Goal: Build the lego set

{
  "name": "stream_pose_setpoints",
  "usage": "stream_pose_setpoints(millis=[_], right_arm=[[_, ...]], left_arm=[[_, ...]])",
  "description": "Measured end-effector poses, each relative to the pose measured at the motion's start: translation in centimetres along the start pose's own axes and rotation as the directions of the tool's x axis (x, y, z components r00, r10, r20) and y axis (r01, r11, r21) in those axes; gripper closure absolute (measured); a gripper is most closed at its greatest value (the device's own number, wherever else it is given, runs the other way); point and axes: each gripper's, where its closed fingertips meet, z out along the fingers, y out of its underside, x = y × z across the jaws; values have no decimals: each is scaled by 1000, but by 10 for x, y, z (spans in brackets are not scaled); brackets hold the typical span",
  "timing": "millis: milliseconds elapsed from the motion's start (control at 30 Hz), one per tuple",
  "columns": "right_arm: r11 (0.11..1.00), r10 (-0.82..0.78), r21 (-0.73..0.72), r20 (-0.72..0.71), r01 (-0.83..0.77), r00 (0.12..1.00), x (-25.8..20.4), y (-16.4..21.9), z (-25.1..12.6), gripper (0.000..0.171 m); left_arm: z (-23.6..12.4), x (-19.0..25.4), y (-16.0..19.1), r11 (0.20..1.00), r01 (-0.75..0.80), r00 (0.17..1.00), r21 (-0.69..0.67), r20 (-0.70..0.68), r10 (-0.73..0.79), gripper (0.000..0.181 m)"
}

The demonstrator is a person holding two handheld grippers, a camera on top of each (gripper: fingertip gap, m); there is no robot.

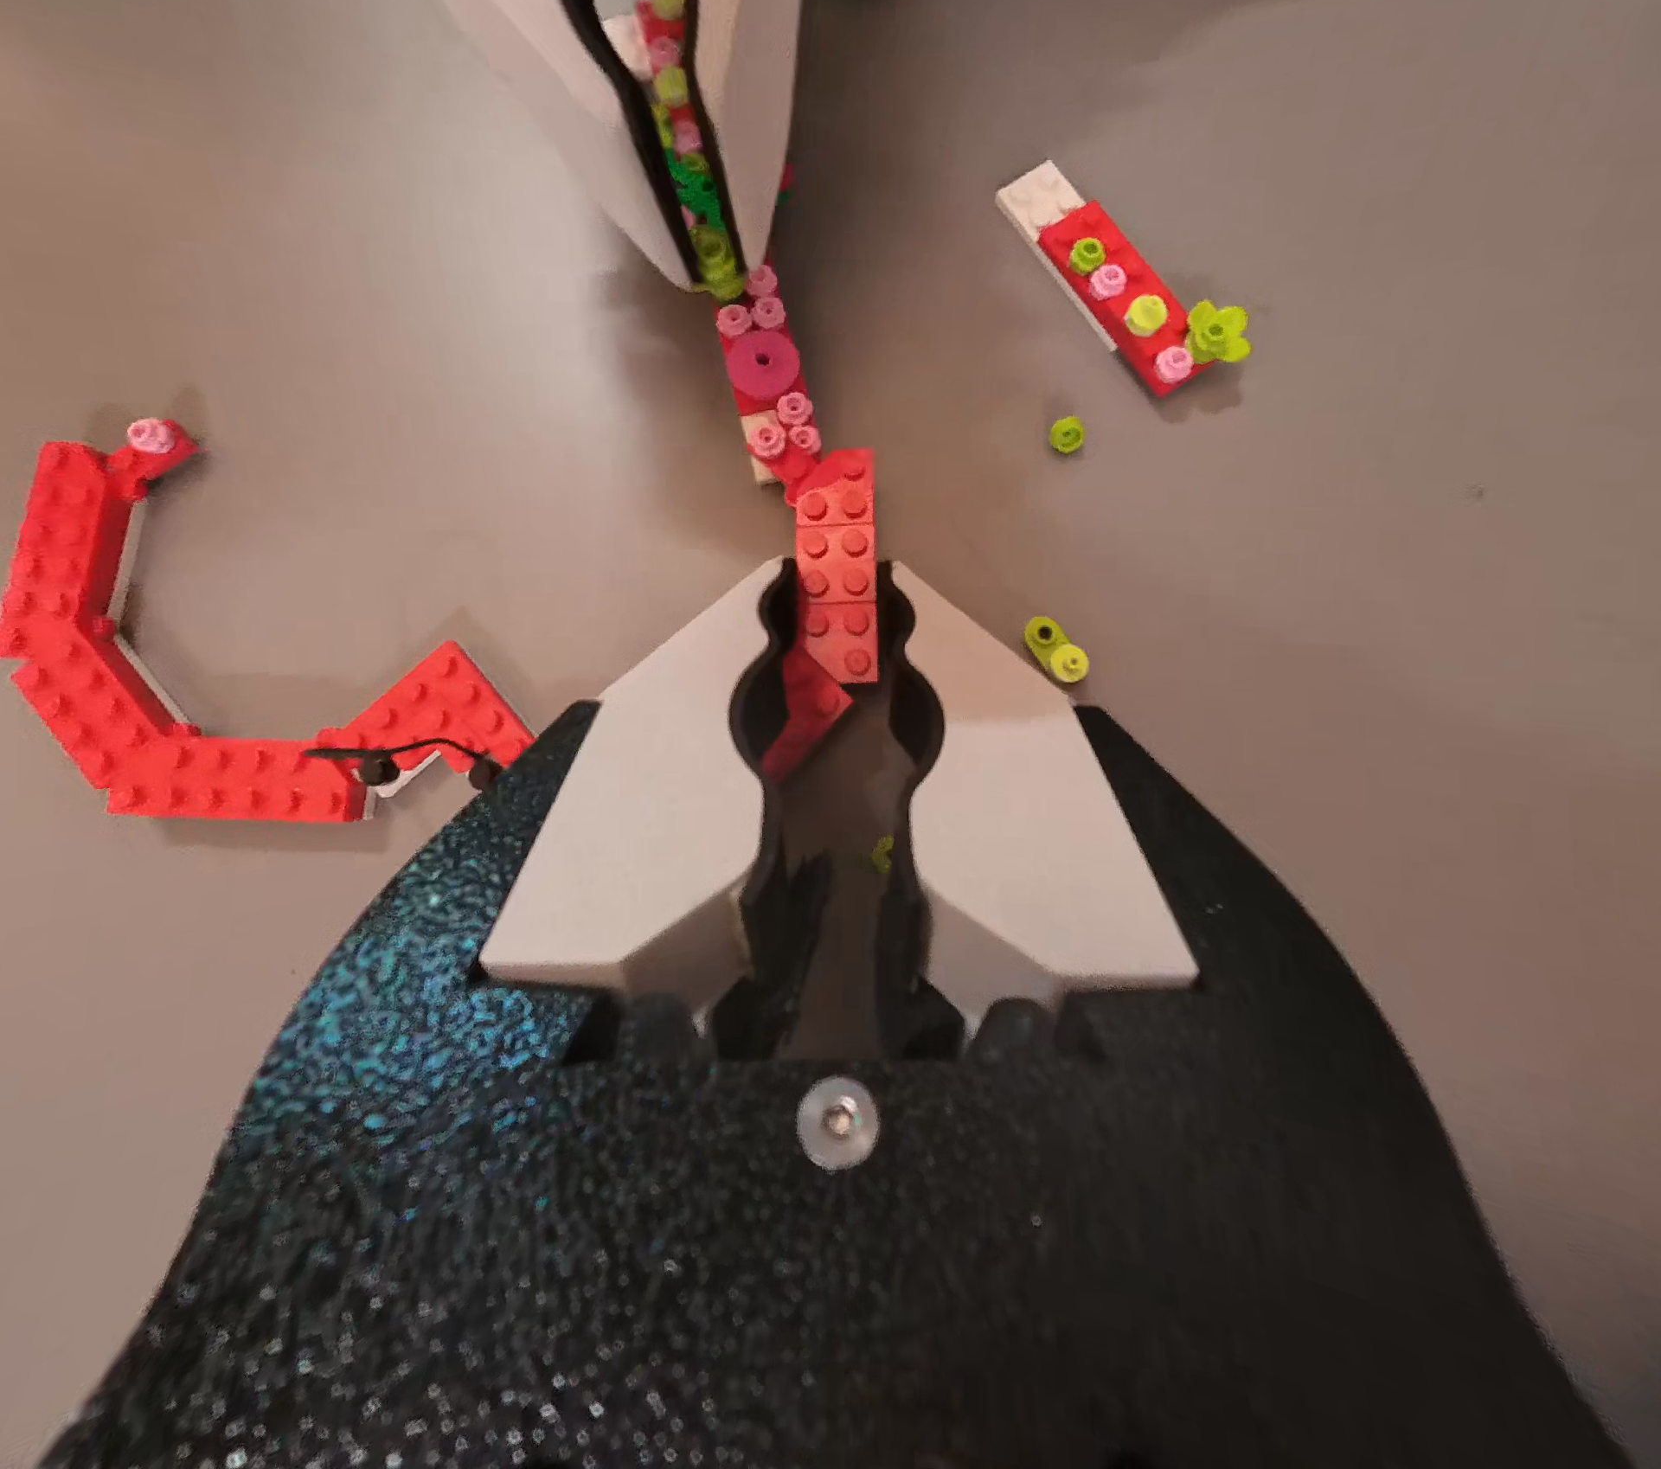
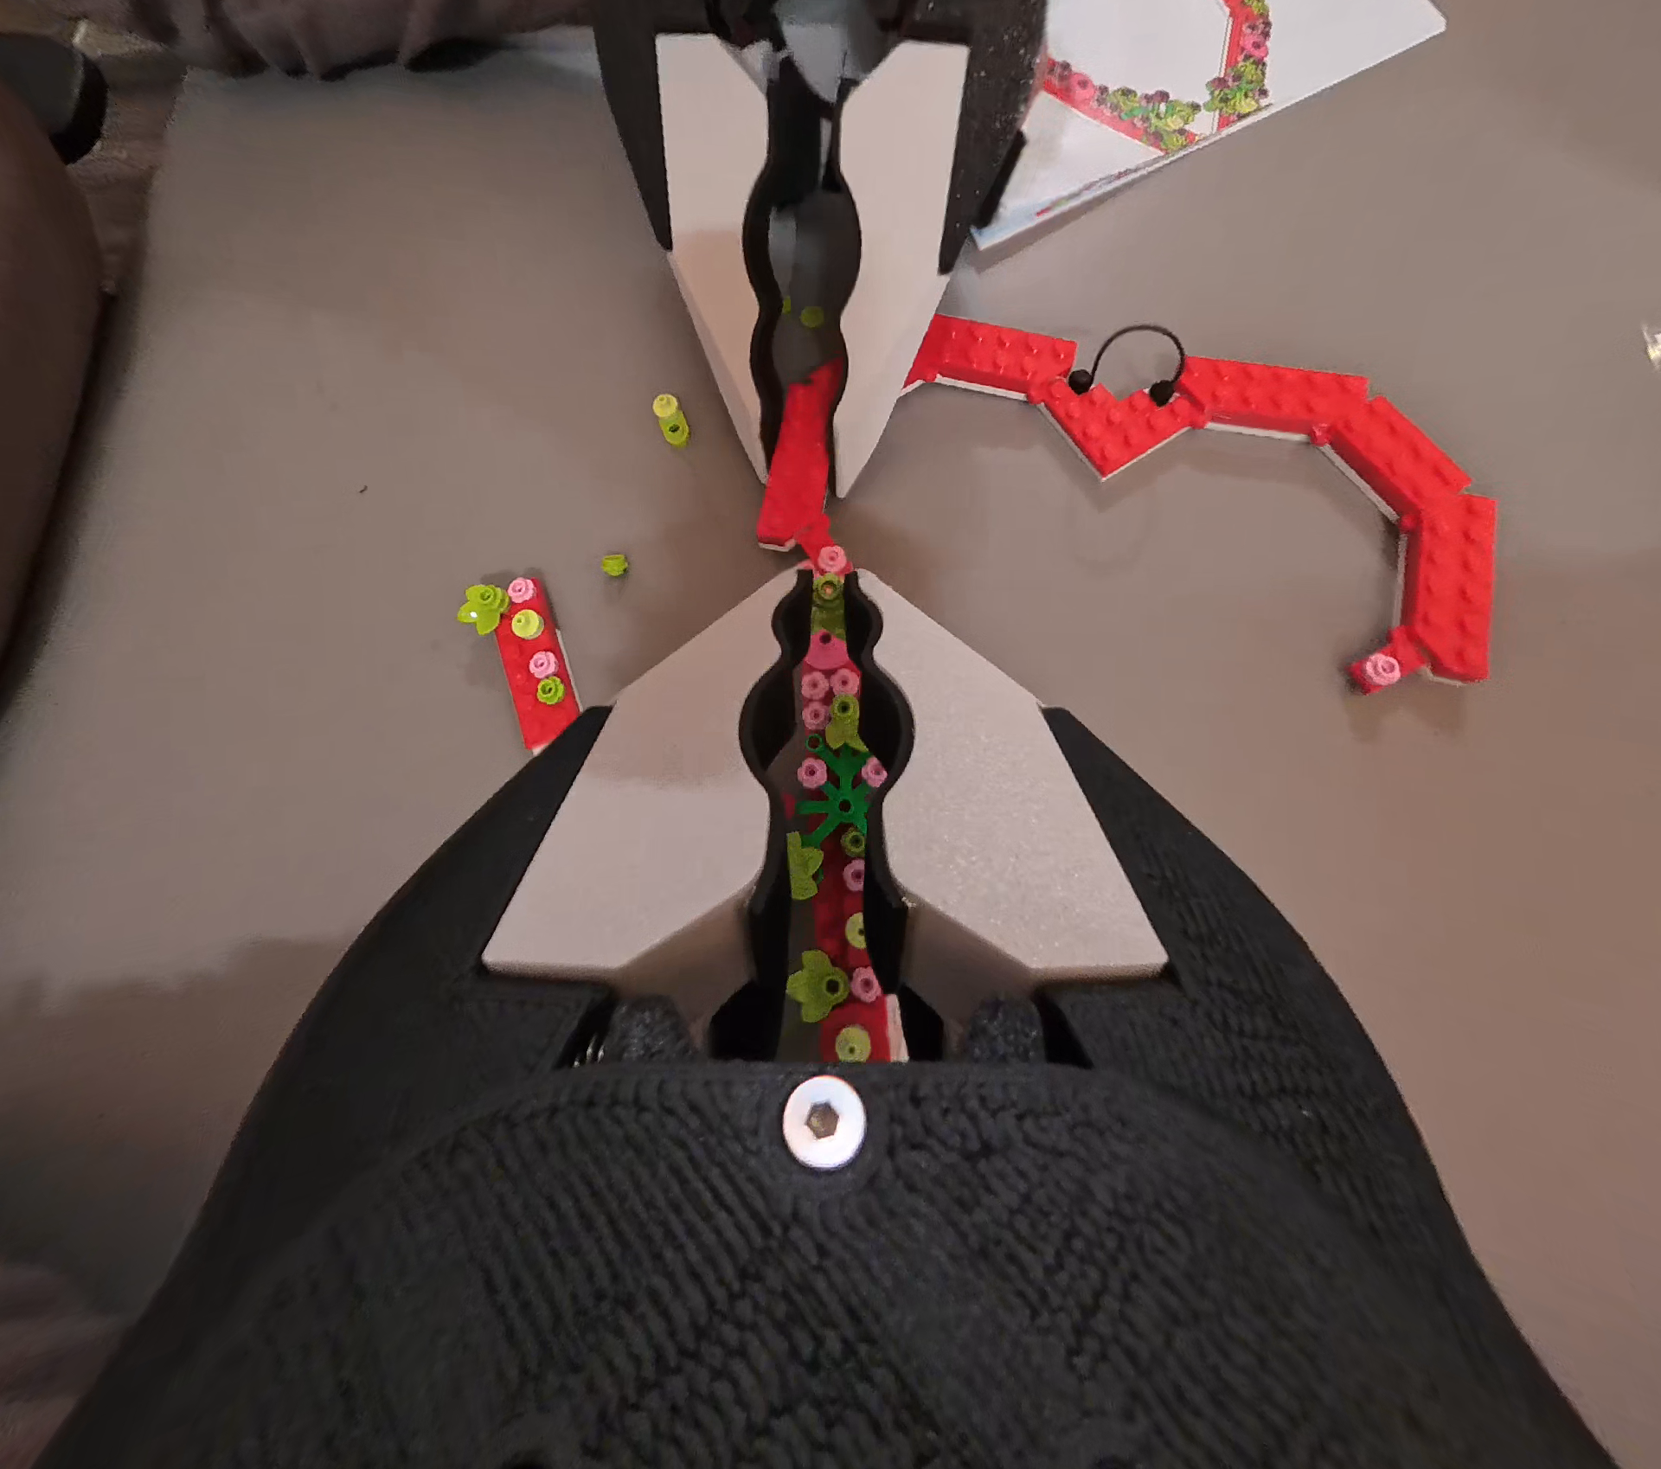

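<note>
My left gripper (image 1: 836, 567) is shut on a plain red studded plate section (image 1: 840, 527) and holds it across its width. My right gripper (image 2: 831, 576) is shut on a red strip covered with pink, lime and green flower pieces (image 2: 831, 797). The two grippers face each other tip to tip. The plain section (image 2: 795, 464) and the flowered strip (image 1: 764, 365) meet end to end between the tips, at a slight angle. The right gripper (image 1: 728, 275) enters the left wrist view from the top. The left gripper (image 2: 800, 491) enters the right wrist view from the top.
A curved red half-heart frame (image 2: 1258, 419) with a black loop (image 2: 1123, 347) lies on the grey table; it also shows in the left wrist view (image 1: 90, 662). A short flowered red strip (image 1: 1123, 284), loose lime pieces (image 1: 1067, 434) and an open instruction booklet (image 2: 1213, 6) lie nearby. The grippers' ends are close to 6 centimeters from one another.
</note>
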Motion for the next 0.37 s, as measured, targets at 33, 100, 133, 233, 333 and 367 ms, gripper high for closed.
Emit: stream_pose_setpoints(millis=[33, 100, 133, 233, 333, 367], right_arm=[[1000, 1, -12, 0, -1, 1000, 0, 2, 1, 166], [1000, 0, -29, -2, 0, 1000, 0, 5, 2, 166], [999, 0, -32, -2, 0, 1000, 1, 6, 3, 166], [1000, 1, -16, -11, -1, 1000, 4, 4, 4, 166], [1000, 4, -8, -10, -4, 1000, 7, 4, 11, 166], [1000, 5, -20, -7, -6, 1000, 7, 6, 15, 166]], left_arm=[[1, 0, 0, 1000, -17, 1000, -10, -23, 16, 166], [1, -1, 0, 999, -42, 997, -30, -60, 40, 166], [1, -1, 0, 998, -49, 996, -39, -82, 46, 166], [0, -2, -3, 997, -63, 989, -42, -138, 57, 166], [1, 0, -5, 995, -84, 981, -46, -179, 74, 166], [1, -1, -4, 994, -90, 980, -54, -185, 79, 166]])
